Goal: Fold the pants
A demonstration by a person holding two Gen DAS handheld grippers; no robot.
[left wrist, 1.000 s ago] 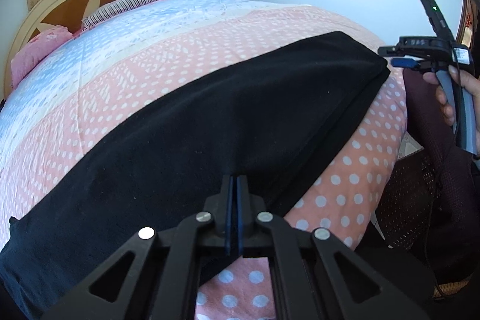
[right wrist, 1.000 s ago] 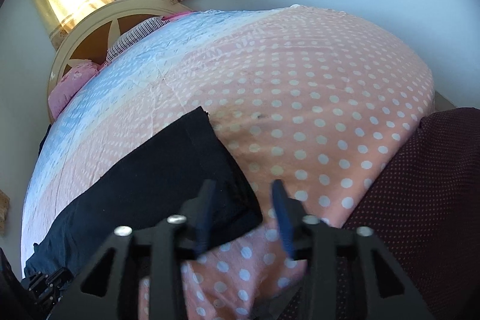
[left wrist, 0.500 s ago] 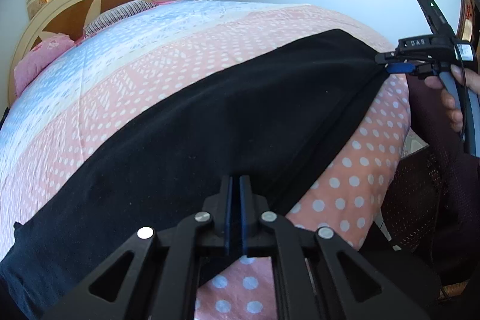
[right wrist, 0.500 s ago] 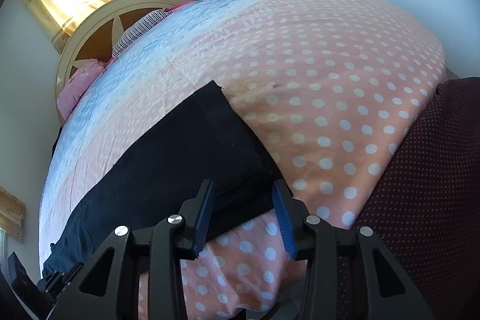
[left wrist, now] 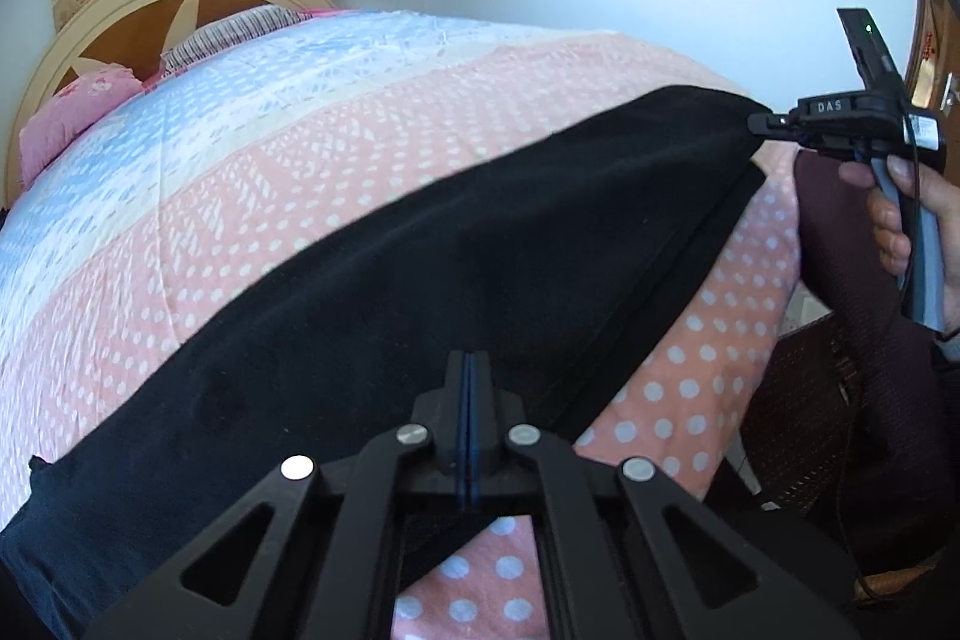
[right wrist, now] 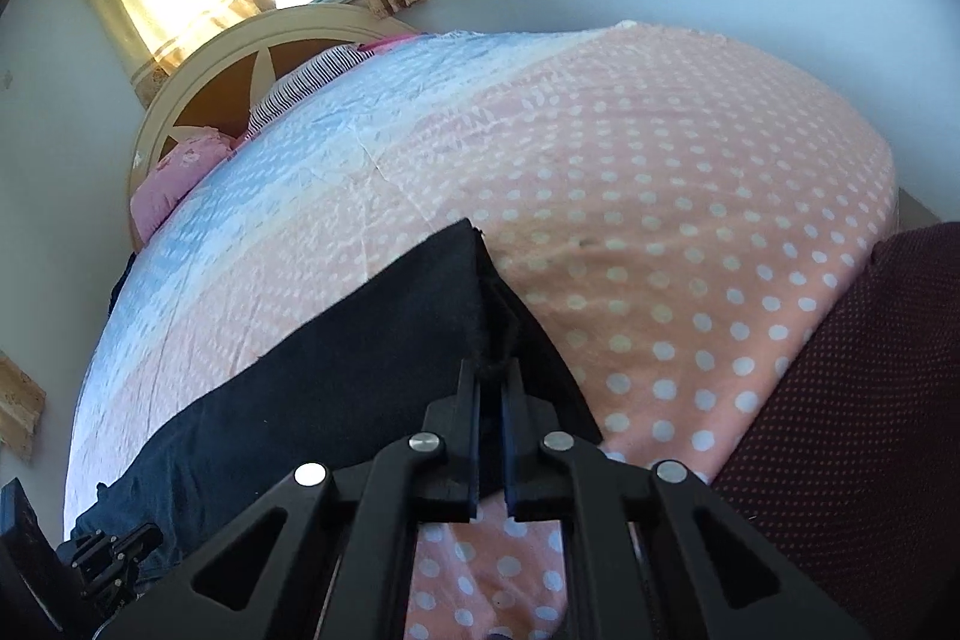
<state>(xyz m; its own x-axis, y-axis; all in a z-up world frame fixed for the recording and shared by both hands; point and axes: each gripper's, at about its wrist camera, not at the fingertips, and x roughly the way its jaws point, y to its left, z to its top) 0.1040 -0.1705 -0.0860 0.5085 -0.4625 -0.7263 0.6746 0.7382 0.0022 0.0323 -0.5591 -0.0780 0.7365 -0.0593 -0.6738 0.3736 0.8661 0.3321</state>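
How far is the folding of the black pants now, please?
Done: the black fabric pants lie lengthwise on the pink polka-dot bedspread, apparently leg over leg. In hand: the right gripper is shut on one end's edge; the left gripper is shut at the near edge. Left: the crosswise fold has not started.

Bed [left wrist: 420, 100], pink-dotted quilt; black pants [left wrist: 480, 280] flat across; pillows [left wrist: 78, 112] at headboard.

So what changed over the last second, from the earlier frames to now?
The right hand-held gripper, open and short of the black pants a second ago, moved forward onto their end, closed on that edge and bunched it upward. The left hand-held gripper stayed shut at the near edge, and the pants stayed stretched across the polka-dot bedspread.
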